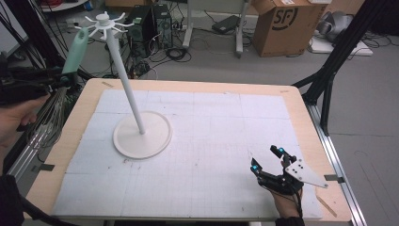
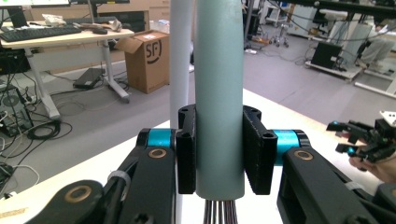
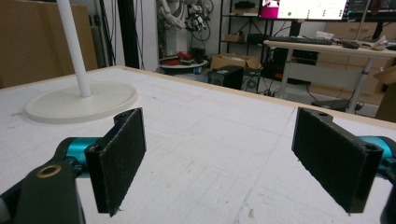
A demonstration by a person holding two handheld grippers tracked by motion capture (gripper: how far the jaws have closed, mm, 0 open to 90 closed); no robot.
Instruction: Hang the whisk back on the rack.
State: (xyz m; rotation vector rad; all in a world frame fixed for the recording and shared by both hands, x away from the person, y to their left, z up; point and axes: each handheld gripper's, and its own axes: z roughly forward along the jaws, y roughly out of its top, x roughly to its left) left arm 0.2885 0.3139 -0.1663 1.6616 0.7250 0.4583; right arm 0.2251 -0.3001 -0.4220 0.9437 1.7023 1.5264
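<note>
A whisk with a mint-green handle (image 1: 76, 49) hangs beyond the table's left edge, its wire loops (image 1: 46, 120) pointing down. My left gripper (image 1: 65, 80) is shut on the lower part of that handle (image 2: 219, 84); the handle's top reaches up beside the hook ring (image 1: 104, 21) of a white stand. The stand's pole (image 1: 124, 75) leans up from a round base (image 1: 141, 136) on the left half of the mat. My right gripper (image 1: 267, 159) is open near the front right of the table, with nothing between its pads (image 3: 116, 158). It faces the stand's base (image 3: 79, 100).
A white foam mat (image 1: 211, 155) covers the wooden table (image 1: 301, 117). On the floor behind are a cardboard box (image 1: 282, 23), computer towers (image 1: 150, 23) and cables. A black tripod leg (image 1: 331, 66) stands by the right edge. My right gripper shows far off (image 2: 359, 137).
</note>
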